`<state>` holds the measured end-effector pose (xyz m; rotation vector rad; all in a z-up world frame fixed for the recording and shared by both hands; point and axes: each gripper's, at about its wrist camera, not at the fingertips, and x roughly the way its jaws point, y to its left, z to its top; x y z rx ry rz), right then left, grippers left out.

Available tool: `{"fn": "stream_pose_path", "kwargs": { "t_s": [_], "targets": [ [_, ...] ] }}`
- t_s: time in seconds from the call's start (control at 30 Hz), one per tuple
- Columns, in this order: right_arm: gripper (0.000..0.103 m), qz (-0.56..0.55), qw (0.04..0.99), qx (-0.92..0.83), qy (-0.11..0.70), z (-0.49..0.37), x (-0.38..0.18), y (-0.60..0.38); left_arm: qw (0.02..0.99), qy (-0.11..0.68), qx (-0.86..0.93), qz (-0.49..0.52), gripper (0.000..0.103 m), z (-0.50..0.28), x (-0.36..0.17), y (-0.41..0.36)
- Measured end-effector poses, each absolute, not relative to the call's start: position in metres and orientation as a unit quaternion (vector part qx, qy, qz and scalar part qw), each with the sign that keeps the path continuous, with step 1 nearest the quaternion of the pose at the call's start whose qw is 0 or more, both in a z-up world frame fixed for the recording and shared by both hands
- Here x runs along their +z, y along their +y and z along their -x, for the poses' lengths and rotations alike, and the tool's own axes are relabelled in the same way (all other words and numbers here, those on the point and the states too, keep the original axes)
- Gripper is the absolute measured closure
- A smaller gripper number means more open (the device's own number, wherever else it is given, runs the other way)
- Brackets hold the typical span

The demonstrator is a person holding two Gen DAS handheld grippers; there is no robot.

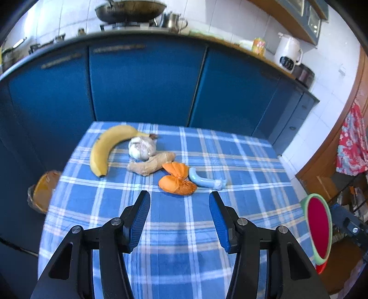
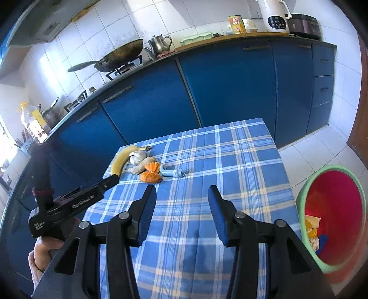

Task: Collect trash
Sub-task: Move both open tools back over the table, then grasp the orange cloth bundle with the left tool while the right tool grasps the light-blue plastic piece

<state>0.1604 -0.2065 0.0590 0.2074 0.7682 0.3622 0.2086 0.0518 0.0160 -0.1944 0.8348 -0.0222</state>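
Note:
An orange peel (image 1: 177, 181) and a crumpled pale blue wrapper (image 1: 205, 179) lie mid-table on the blue plaid cloth (image 1: 174, 230), beside a ginger root (image 1: 150, 163), a garlic bulb (image 1: 142, 148) and a banana (image 1: 108, 149). My left gripper (image 1: 179, 202) is open and empty, just short of the peel. My right gripper (image 2: 181, 195) is open and empty, farther back over the cloth (image 2: 207, 161); the peel (image 2: 150, 174) and wrapper (image 2: 173, 172) lie ahead of it. The left gripper's body (image 2: 76, 202) shows at its left. A red bin with a green rim (image 2: 333, 218) holds scraps at the table's right; it also shows in the left wrist view (image 1: 318, 227).
Blue kitchen cabinets (image 1: 142, 85) run behind the table, with a wok (image 2: 119, 55), kettle (image 2: 159, 43) and white appliance (image 2: 274, 16) on the counter. A brown basket (image 1: 43, 191) sits on the floor left of the table. White tiled floor (image 2: 322, 147) lies to the right.

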Motion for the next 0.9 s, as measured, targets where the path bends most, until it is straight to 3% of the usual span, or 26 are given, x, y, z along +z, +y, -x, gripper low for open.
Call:
{"fn": "stream_pose_path", "kwargs": {
  "t_s": [0.3, 0.83, 0.9],
  "targets": [
    [0.054, -0.103, 0.899, 0.162, 0.393, -0.203, 0.023, -0.204, 0.889, 0.445, -0.001, 0.108, 0.048, -0.267, -0.036, 0.054],
    [0.054, -0.11, 0.885, 0.154, 0.425, -0.242, -0.015, -0.208, 0.888, 0.444, 0.01, 0.119, 0.048, -0.291, -0.063, 0.053],
    [0.054, -0.112, 0.885, 0.153, 0.426, -0.244, -0.017, -0.209, 0.888, 0.441, 0.005, 0.13, 0.057, -0.29, -0.065, 0.055]
  ]
}}
